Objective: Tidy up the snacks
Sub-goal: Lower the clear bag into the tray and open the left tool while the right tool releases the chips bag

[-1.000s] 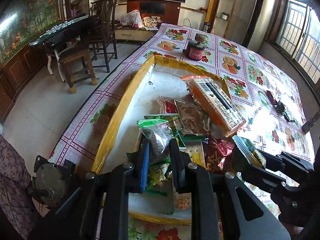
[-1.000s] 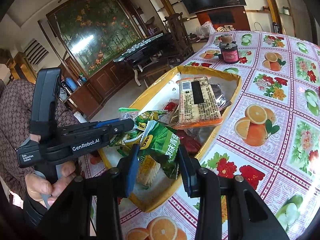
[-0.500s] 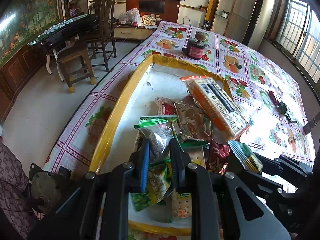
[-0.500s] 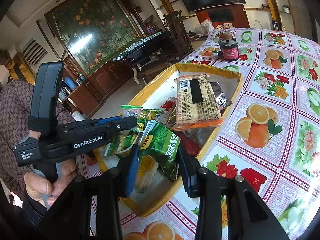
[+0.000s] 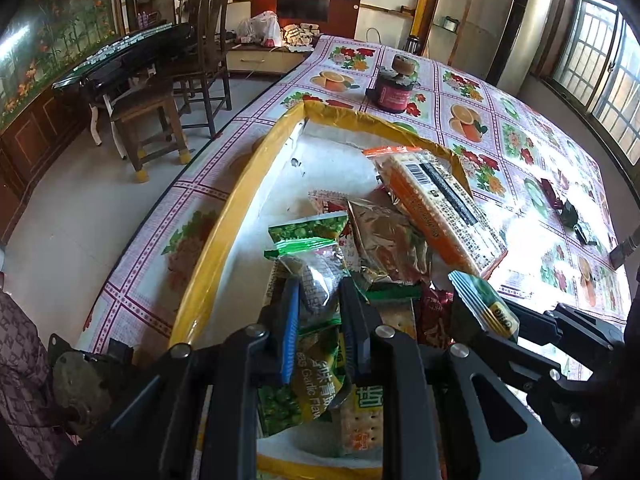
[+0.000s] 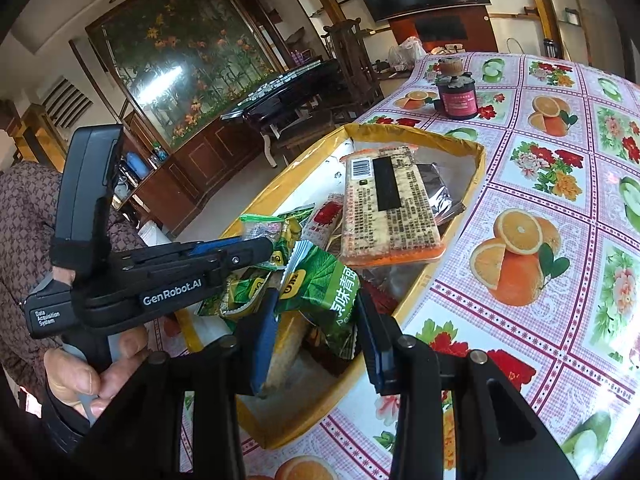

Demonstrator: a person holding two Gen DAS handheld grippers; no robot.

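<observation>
A white foam box with a yellow taped rim (image 5: 224, 232) (image 6: 476, 168) holds several snack packets. A long orange cracker pack (image 5: 436, 208) (image 6: 388, 208) leans on its right wall. My left gripper (image 5: 320, 312) is shut on a green pea packet (image 5: 308, 276) that hangs above the pile. From the right wrist view, the left gripper (image 6: 256, 246) reaches in from the left with that pea packet (image 6: 264, 232). My right gripper (image 6: 318, 336) is shut on a second green snack packet (image 6: 324, 292) over the box's near end. That second packet (image 5: 480, 304) also shows at the right of the left wrist view.
The box lies on a table with a fruit-and-flower cloth (image 6: 520, 256). A dark jar with a red label (image 5: 394, 88) (image 6: 456, 96) stands beyond the box. Small dark items (image 5: 568, 212) lie at the table's right. Chairs (image 5: 160, 112) stand on the floor to the left. A hand (image 6: 92, 376) grips the left tool.
The pea packet in my left gripper has come up from the pile and hangs more freely. The right gripper and its packet have hardly moved.
</observation>
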